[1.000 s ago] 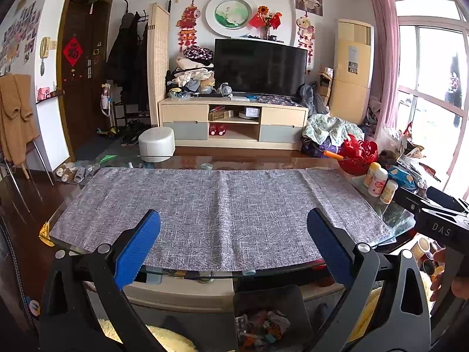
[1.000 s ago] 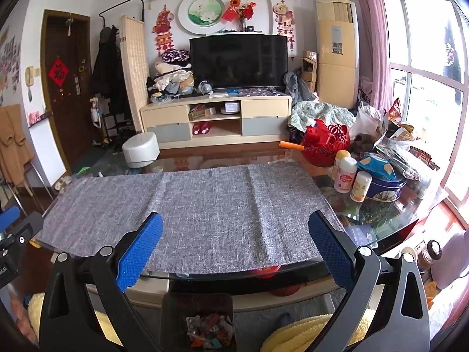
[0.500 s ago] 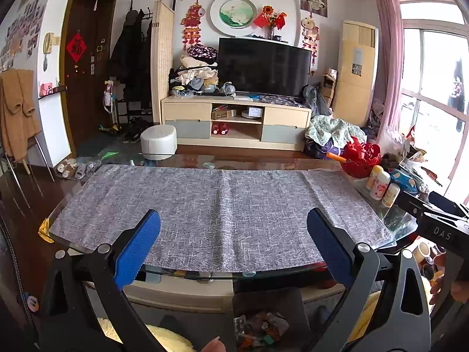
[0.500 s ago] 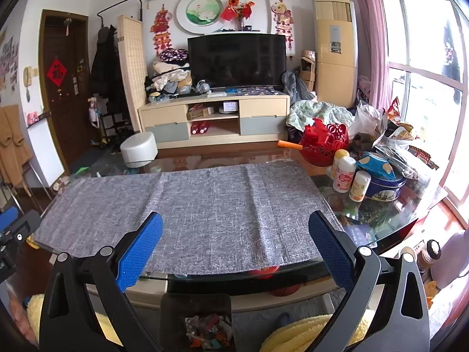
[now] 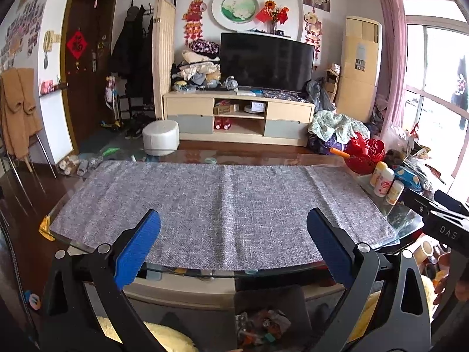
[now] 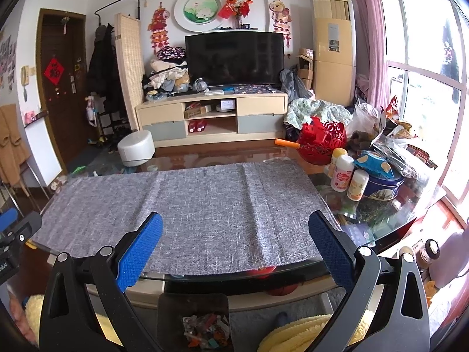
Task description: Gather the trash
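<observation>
The trash (image 5: 261, 327) lies as a heap of crumpled, many-coloured scraps inside a dark bin (image 5: 271, 302) on the floor, at 6 o'clock in both wrist views, just below the near edge of the bench (image 5: 205, 274). In the right wrist view the same bin (image 6: 192, 305) holds the trash (image 6: 206, 331) between the two arms of the tongs.

The left tongs (image 5: 233, 248) are held level above the bench's near edge, released, their blue pads (image 5: 137, 249) wide apart and empty. The right tongs (image 6: 234, 248) hover likewise, spread wide with nothing between the pads (image 6: 139, 252). The right tool's body shows at 3 o'clock in the left view.

A grey cloth (image 5: 222, 205) covers the glass bench. At 2 o'clock stand white bottles (image 6: 341, 173), a red basket (image 6: 322, 140) and a blue tin (image 6: 381, 184).
</observation>
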### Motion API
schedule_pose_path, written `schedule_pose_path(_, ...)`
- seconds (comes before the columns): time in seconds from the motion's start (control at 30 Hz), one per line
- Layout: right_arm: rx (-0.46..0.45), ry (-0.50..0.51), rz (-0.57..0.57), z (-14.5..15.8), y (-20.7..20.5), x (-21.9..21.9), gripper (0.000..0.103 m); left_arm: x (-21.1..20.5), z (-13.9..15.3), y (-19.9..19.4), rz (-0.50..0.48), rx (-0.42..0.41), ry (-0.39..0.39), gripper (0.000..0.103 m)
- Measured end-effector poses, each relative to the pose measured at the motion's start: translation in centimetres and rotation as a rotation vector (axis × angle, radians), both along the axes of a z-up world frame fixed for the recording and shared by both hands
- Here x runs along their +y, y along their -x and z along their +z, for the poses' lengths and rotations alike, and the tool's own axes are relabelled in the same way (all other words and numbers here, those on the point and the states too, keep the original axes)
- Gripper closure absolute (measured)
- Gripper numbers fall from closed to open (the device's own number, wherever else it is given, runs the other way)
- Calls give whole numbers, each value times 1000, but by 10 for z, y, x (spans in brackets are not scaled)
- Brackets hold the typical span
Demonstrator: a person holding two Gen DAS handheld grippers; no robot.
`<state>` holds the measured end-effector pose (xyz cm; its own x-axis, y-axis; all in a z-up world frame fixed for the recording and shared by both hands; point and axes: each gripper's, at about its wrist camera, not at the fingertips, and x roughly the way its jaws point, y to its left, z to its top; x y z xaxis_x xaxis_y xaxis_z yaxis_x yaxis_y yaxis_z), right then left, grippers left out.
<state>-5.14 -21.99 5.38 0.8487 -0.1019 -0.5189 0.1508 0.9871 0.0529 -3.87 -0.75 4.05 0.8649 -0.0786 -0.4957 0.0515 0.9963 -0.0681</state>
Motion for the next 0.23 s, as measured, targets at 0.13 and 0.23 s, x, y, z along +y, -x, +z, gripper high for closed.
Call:
schedule_pose_path(0.13, 4, 0, -3, -1, -2, 0, 3, 1, -1, 0, 2, -2, 4, 8)
schedule_pose_path(0.23, 6, 0, -4, -2, -2, 0, 3, -1, -1, -1, 0, -4, -3, 8)
